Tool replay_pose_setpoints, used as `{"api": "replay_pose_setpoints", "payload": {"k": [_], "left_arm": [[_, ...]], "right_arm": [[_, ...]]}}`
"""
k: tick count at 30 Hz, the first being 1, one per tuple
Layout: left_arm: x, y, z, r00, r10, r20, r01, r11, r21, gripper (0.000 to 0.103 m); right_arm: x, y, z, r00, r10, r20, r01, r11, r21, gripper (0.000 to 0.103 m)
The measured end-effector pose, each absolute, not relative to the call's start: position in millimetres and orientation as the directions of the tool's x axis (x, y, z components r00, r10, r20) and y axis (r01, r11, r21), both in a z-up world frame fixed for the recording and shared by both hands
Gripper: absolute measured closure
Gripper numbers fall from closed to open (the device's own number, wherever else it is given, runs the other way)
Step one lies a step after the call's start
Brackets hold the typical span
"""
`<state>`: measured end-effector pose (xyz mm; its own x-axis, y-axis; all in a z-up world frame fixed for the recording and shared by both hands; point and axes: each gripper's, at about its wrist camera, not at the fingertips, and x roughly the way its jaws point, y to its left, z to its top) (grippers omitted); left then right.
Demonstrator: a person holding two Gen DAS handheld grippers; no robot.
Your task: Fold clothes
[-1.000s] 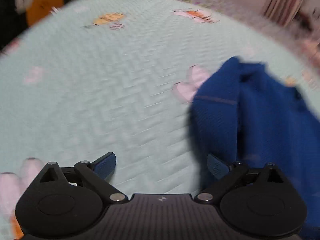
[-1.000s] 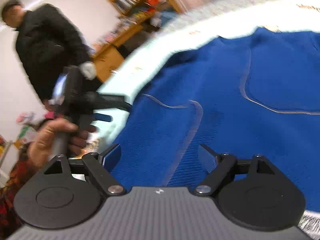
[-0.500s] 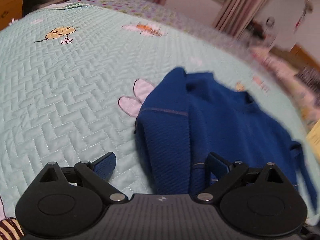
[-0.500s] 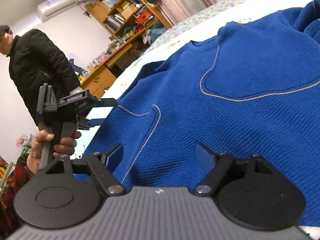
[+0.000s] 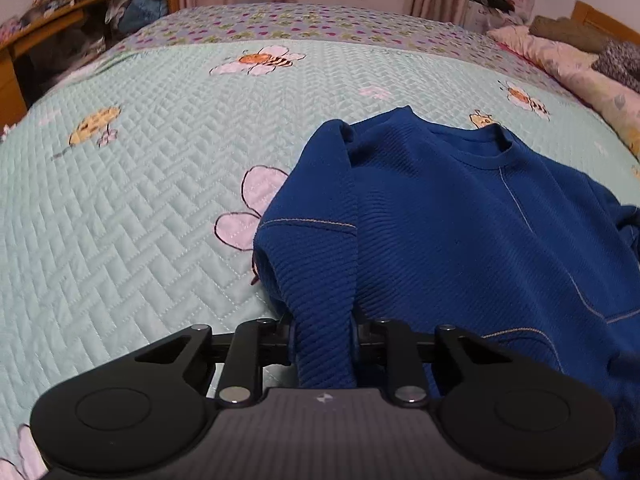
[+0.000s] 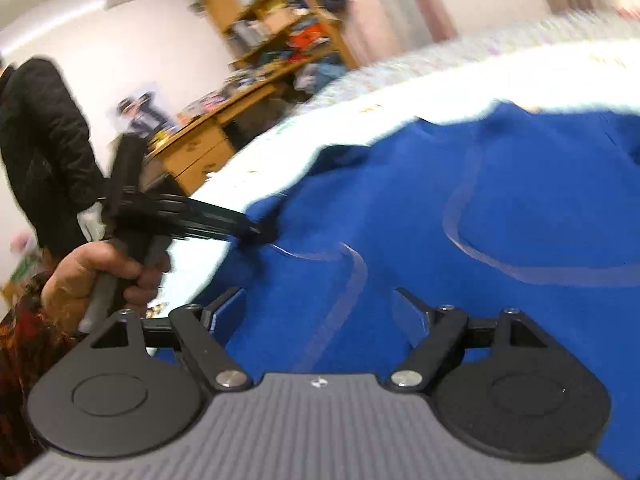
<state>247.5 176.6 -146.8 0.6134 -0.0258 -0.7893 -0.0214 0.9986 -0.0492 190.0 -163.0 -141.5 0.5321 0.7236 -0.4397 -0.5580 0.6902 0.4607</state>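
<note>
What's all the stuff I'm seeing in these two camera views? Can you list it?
sweater: one, blue, lying on the bed
quilt: one, pale green with bees and flowers, covering the bed
pillows: a few, pink and patterned, far right
shelves: wooden, cluttered, against the wall
bystander: one, black jacket, left
left gripper: black, shut on a sweater fold
right gripper: black, open, over the sweater
hand: one, holding the left gripper's handle

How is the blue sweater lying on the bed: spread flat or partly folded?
Partly folded: the blue sweater's left sleeve lies doubled over its body, pinched in the left gripper.
</note>
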Motion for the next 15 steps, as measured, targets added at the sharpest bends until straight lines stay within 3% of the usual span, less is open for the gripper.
{"api": "replay_pose_setpoints", "payload": {"k": [3,7,8,11,15], "left_arm": [[248,175,-143,0.611,-0.013,-0.792,-0.007,1.0,-0.021,0.08],[248,181,-136,0.613,0.016,-0.79,-0.003,1.0,0.018,0.081],[247,183,-134,0.617,0.037,-0.786,-0.006,0.999,0.043,0.088],[246,183,-132,0.632,0.155,-0.76,-0.026,0.983,0.179,0.088],[249,191,-134,0.617,0.148,-0.773,-0.021,0.985,0.172,0.088]], "right_arm": [[197,-131,-132,0.519,0.714,-0.47,-0.603,0.696,0.391,0.018],[208,-90,-152,0.484,0.649,-0.586,-0.627,0.725,0.285,0.018],[208,-84,-161,0.483,0.627,-0.611,-0.632,0.733,0.252,0.018],[195,-74,-180,0.521,0.588,-0.619,-0.671,0.73,0.129,0.016],[188,-73,-183,0.538,0.579,-0.613,-0.675,0.731,0.098,0.016]]}}
